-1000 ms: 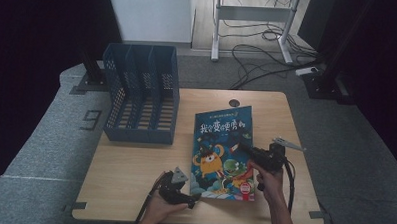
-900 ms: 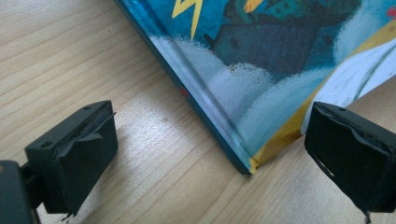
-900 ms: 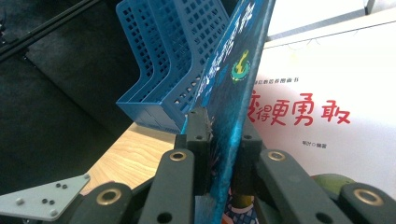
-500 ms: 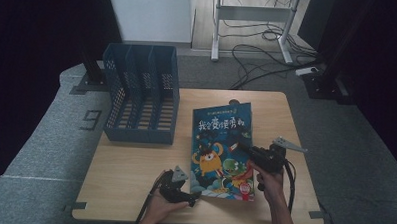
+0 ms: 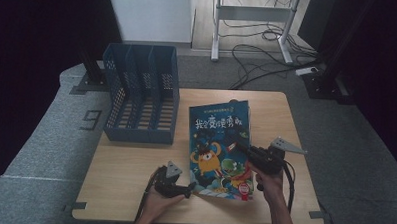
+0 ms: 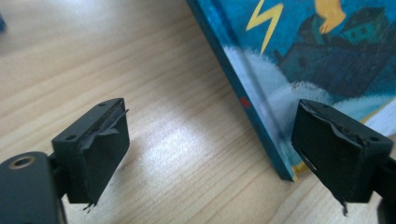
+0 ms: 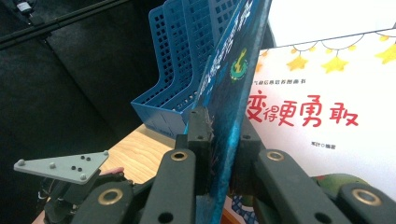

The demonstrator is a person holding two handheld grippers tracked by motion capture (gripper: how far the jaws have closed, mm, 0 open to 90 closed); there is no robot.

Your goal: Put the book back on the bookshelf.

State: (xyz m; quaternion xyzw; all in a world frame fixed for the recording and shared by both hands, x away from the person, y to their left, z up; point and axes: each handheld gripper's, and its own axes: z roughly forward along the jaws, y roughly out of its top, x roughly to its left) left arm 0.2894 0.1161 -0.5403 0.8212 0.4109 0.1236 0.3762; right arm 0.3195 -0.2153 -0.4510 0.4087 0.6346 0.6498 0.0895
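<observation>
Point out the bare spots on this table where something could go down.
Bare wood lies between the blue file rack and the left tongs, along the table's near-left edge, and right of the picture book at the far corner. Crowded: the near middle, with book and right tongs.

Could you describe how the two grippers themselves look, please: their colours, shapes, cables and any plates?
Both grippers are black, each with two blocky jaws. The left gripper has worn, frayed black pads and a small grey three-cornered plate on top. The right gripper carries a similar grey plate with small holes, and its jaw links show brass-coloured rivets. A black cable trails from it. No sleeves are visible.
</observation>
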